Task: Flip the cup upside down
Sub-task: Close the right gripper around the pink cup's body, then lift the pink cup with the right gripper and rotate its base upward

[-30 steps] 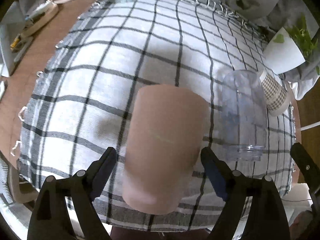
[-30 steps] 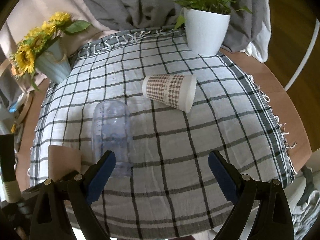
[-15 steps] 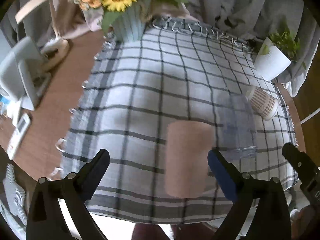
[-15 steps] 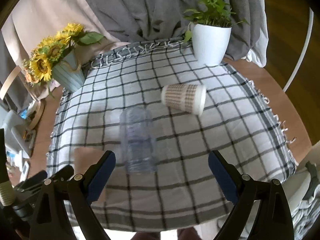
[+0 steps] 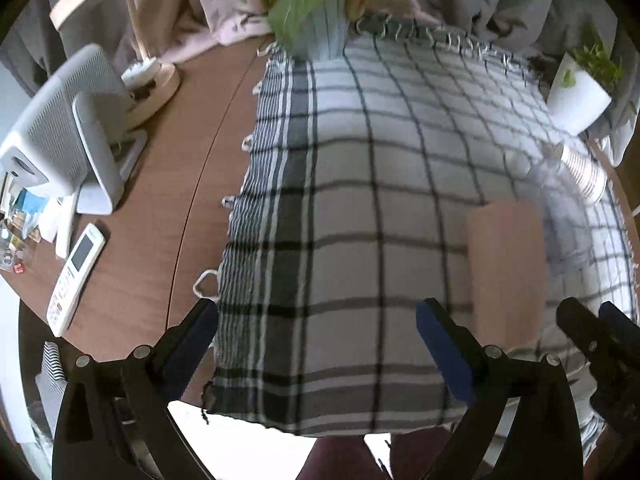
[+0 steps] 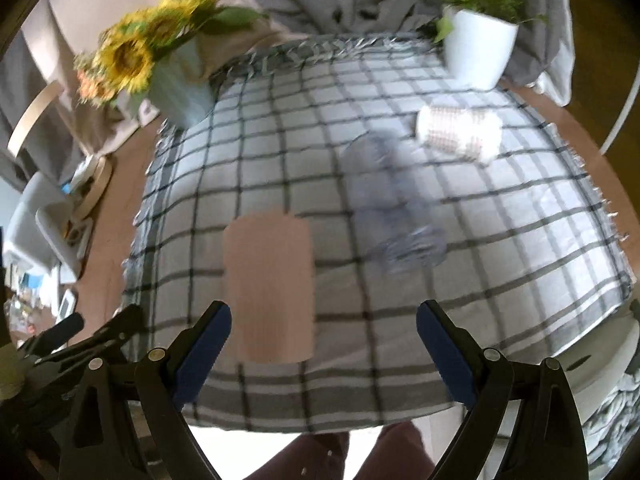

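Note:
A tan paper cup (image 6: 270, 286) stands on the checked cloth near the front edge, closed end up; it also shows in the left wrist view (image 5: 506, 268). A clear plastic cup (image 6: 394, 210) stands next to it (image 5: 560, 216). A checked paper cup (image 6: 460, 132) lies on its side further back (image 5: 582, 174). My left gripper (image 5: 316, 340) is open and empty, pulled back left of the tan cup. My right gripper (image 6: 322, 342) is open and empty, above the front edge.
A sunflower vase (image 6: 176, 84) stands at the back left and a white plant pot (image 6: 478, 50) at the back right. On the bare wooden table (image 5: 168, 184) left of the cloth are a grey device (image 5: 68, 128) and a white remote (image 5: 76, 276).
Both grippers have pulled back and up from the cups and swung left. The left gripper, close around the tan cup a second ago, is now clear of it.

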### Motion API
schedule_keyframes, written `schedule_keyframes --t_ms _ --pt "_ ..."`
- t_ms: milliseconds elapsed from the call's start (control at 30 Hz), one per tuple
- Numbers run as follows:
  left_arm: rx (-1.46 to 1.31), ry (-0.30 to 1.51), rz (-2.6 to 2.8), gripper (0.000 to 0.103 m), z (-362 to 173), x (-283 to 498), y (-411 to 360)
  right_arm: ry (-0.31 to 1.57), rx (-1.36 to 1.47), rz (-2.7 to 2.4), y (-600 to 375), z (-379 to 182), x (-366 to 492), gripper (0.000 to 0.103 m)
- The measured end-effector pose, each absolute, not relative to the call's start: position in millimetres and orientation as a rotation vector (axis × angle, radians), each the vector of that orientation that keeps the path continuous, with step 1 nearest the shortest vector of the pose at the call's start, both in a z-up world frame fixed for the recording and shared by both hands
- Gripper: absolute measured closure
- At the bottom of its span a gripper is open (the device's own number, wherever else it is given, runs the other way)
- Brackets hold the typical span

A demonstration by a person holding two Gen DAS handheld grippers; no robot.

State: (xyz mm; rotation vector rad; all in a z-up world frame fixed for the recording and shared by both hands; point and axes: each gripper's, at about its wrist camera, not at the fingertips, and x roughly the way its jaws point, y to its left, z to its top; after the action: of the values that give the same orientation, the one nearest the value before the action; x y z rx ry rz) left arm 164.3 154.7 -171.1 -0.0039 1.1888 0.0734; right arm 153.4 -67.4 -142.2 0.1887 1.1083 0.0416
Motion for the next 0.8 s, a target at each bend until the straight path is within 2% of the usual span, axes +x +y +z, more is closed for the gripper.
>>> schedule_keyframes --t_ms 233,467,667,800 --pt "-0.002 1.236 0.043 0.002 -190 156 164 1.199 0.181 0.089 -43 -172 148 0.010" --pt "-0.004 1.250 0.046 0.002 -202 152 165 1.238 0.169 0.099 -35 -191 147 0.020" --pt "0.005 1.260 0.052 0.002 -210 151 162 1.237 0.167 0.106 -30 -202 147 0.022" --pt "0.006 1.258 0.046 0.002 -211 152 161 1.245 0.172 0.104 -32 -206 149 0.032"
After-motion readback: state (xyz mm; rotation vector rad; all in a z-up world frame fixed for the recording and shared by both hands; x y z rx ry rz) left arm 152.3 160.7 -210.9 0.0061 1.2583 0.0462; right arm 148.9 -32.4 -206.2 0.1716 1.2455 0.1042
